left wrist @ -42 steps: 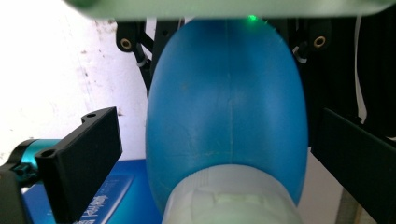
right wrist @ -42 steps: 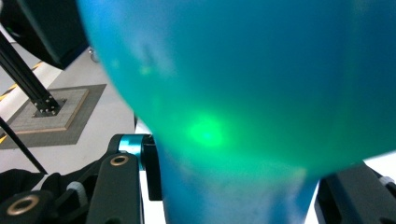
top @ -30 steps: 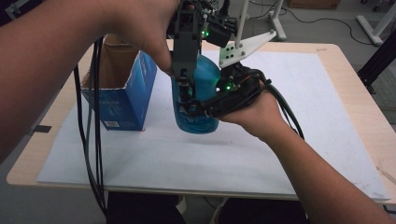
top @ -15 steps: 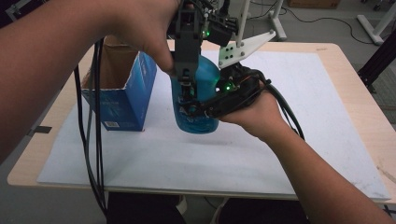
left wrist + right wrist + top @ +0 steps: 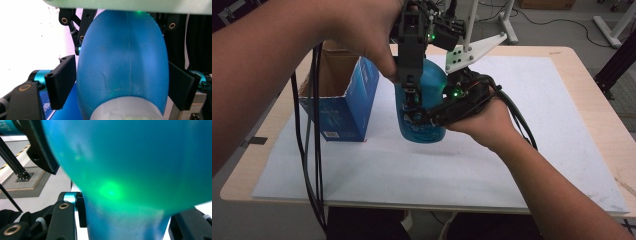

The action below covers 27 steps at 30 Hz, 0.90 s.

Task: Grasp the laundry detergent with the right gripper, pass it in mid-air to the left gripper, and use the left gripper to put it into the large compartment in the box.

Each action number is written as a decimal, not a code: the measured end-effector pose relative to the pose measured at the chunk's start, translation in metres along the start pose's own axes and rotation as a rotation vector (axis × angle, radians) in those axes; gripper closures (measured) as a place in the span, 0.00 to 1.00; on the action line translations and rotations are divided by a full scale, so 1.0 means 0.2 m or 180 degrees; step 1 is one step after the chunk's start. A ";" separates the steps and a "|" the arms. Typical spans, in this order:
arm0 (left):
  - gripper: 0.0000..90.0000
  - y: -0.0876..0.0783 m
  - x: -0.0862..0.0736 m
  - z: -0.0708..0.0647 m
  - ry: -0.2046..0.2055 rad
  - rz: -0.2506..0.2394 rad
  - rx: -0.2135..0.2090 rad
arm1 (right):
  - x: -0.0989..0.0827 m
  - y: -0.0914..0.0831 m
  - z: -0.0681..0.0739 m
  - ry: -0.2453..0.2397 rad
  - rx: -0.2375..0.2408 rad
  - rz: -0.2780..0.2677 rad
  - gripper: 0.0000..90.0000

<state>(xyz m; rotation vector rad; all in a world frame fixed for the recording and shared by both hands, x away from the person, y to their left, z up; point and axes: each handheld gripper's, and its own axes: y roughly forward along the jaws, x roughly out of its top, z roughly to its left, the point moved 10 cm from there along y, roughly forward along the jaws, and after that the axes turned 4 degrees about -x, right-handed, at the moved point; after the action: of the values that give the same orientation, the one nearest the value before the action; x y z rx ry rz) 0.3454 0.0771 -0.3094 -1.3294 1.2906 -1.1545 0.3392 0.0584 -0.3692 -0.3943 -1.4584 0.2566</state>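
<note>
A blue bottle [image 5: 434, 80] stands upright on the white mat [image 5: 512, 150]. My right gripper [image 5: 414, 117] comes in from the right and is shut on its lower body. In the right gripper view the bottle [image 5: 130, 165] sits between the two jaws of the right gripper [image 5: 130, 225]. My left gripper [image 5: 412, 100] points down over the bottle's top. Its jaws have just been closing, and in the left gripper view the left gripper [image 5: 122, 65] touches the bottle [image 5: 120, 75] on both sides, below a grey cap [image 5: 125, 110].
An open blue cardboard box [image 5: 342, 107] stands just left of the bottle. Black cables [image 5: 312, 150] hang from the left hand down past the table's front edge. A white bracket [image 5: 472, 50] juts out behind the bottle. The wooden table [image 5: 592, 100] rims the mat.
</note>
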 end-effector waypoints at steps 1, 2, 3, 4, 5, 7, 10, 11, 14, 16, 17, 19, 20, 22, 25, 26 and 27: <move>0.22 0.00 0.00 0.00 0.0003 0.0000 0.0000 | 0.00 0.00 0.00 0.0001 -0.0006 0.0001 0.52; 0.22 0.00 0.00 0.00 -0.0010 -0.0003 0.0000 | 0.00 0.00 0.00 -0.0001 -0.0005 -0.0001 0.52; 0.22 0.00 0.00 0.00 -0.0006 -0.0001 -0.0009 | 0.00 0.00 0.00 0.0000 -0.0007 -0.0001 0.52; 0.24 0.00 0.00 0.00 -0.0010 -0.0001 -0.0024 | 0.00 0.00 0.00 -0.0003 -0.0008 -0.0004 0.52; 0.25 0.00 0.00 0.00 -0.0005 -0.0001 -0.0018 | 0.00 0.00 0.00 0.0000 -0.0007 -0.0007 0.52; 0.25 0.00 0.00 0.00 -0.0014 0.0007 -0.0023 | 0.00 0.00 0.00 0.0001 -0.0004 -0.0009 0.52; 0.26 0.00 0.00 0.00 -0.0007 0.0002 -0.0026 | 0.00 0.00 0.00 0.0010 0.0002 -0.0011 0.52; 0.27 0.00 0.00 -0.01 -0.0011 0.0007 -0.0045 | 0.00 0.00 0.00 0.0005 0.0005 -0.0015 0.52; 0.30 0.00 0.00 -0.01 -0.0001 0.0006 -0.0043 | 0.00 0.00 0.00 0.0005 0.0010 -0.0017 0.52; 0.30 0.00 0.00 -0.01 0.0008 0.0016 -0.0041 | 0.00 0.00 0.00 0.0000 0.0002 -0.0012 0.52; 0.30 0.00 0.00 -0.01 0.0007 0.0014 -0.0039 | 0.00 0.00 0.00 0.0000 0.0002 -0.0012 0.52; 0.31 0.00 0.00 -0.01 0.0001 0.0015 -0.0036 | 0.00 0.00 0.00 0.0001 -0.0002 -0.0014 0.52; 0.31 0.00 0.00 -0.01 0.0006 0.0016 -0.0026 | 0.00 0.00 0.00 0.0003 0.0000 -0.0017 0.52; 0.31 0.00 0.01 -0.01 0.0015 0.0005 -0.0018 | 0.00 0.00 0.00 0.0009 0.0002 -0.0015 0.52; 0.31 -0.01 0.01 -0.01 0.0010 0.0022 -0.0014 | 0.01 0.00 0.00 0.0001 0.0002 -0.0020 0.52; 0.32 0.00 0.01 -0.01 0.0007 0.0020 -0.0011 | 0.01 0.00 0.00 -0.0002 -0.0003 -0.0024 0.52; 0.34 0.00 0.01 -0.01 0.0012 0.0025 -0.0012 | 0.01 0.00 0.00 -0.0002 0.0001 -0.0030 0.52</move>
<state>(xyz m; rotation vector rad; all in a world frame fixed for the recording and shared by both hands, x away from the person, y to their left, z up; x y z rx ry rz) 0.3438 0.0754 -0.3084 -1.3243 1.3004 -1.1502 0.3389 0.0586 -0.3677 -0.3870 -1.4603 0.2494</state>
